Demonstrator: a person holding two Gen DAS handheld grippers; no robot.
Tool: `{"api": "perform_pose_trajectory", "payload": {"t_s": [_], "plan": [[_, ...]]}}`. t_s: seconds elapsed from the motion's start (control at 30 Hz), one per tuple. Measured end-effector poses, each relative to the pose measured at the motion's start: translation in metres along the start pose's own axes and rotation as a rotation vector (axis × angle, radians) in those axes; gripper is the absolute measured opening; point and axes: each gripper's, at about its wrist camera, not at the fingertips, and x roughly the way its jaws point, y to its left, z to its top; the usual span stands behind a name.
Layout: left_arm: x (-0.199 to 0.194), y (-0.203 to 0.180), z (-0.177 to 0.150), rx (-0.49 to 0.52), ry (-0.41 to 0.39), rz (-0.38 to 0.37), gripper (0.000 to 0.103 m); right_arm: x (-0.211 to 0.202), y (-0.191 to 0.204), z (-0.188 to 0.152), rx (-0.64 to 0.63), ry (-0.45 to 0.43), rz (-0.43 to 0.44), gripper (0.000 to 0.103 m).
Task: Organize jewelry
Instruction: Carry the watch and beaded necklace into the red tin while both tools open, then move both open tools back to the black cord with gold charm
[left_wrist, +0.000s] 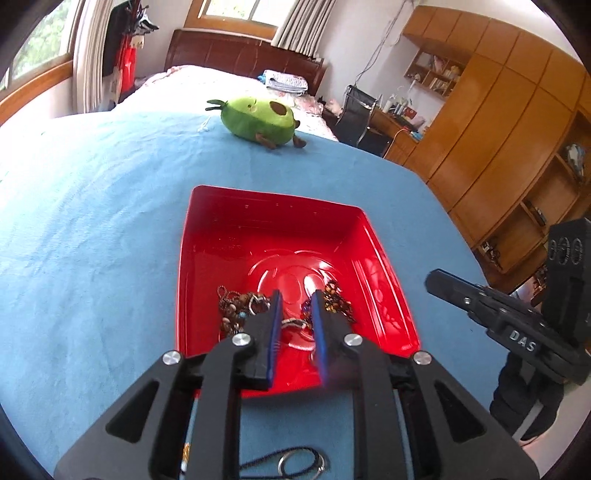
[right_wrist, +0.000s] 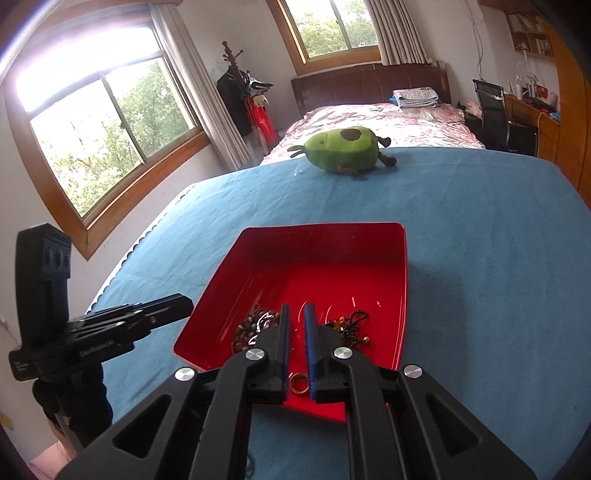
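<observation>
From the left wrist view, the left gripper (left_wrist: 295, 295) hangs over the near half of the red tray (left_wrist: 280, 210), its blue-padded fingers parted with a clear gap and nothing caught between them. Beaded strands (left_wrist: 236, 306) lie heaped just outside the left finger, a darker tangle of beads (left_wrist: 338, 297) sits just outside the right one, and a pale bit of chain (left_wrist: 293, 324) crosses the gap lower down. My worry here is that if the fingers dip and close, they would snag several strands at once and drag the whole knot up, or push the light tray across the blue blanket (left_wrist: 92, 221). Behind the gripper, still on the blanket, a corded necklace with a ring pendant (left_wrist: 301, 461) waits outside the tray and could easily be forgotten or pinned under the frame. The right gripper (left_wrist: 436, 282) shows off to the side, well apart from the tray. From the right wrist view, the right gripper (right_wrist: 296, 314) also hovers above the tray's near end, fingers only narrowly apart and empty. A small gold ring (right_wrist: 300, 383) lies on the tray floor between the finger bases, below and behind the tips. It is thin and flat, so I would expect the pads to slide off it. The green avocado plush (right_wrist: 343, 149) sits far up the bed, out of harm's way.
</observation>
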Motion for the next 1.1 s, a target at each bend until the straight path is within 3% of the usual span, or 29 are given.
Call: {"api": "perform_pose_trajectory", "payload": {"t_s": [0.07, 0.33, 0.57, 0.9, 1.1], "plan": [[-0.008, -0.005, -0.006, 0.019, -0.013, 0.014, 0.025, -0.002, 0.003, -0.002, -0.004, 0.002, 0.002, 0.009], [-0.023, 0.001, -0.027, 0.016, -0.003, 0.054, 0.030, -0.003, 0.014, -0.018, -0.011, 0.032, 0.012, 0.009], [-0.020, 0.016, -0.067, 0.012, 0.045, 0.098, 0.031, 0.001, 0.023, -0.057, -0.013, 0.081, 0.031, 0.009], [-0.027, 0.060, -0.115, -0.070, 0.084, 0.195, 0.043, 0.023, 0.032, -0.126, 0.027, 0.202, 0.085, 0.009], [-0.028, 0.087, -0.133, -0.130, 0.115, 0.231, 0.049, 0.032, 0.032, -0.145, 0.063, 0.225, 0.101, 0.009]]}}
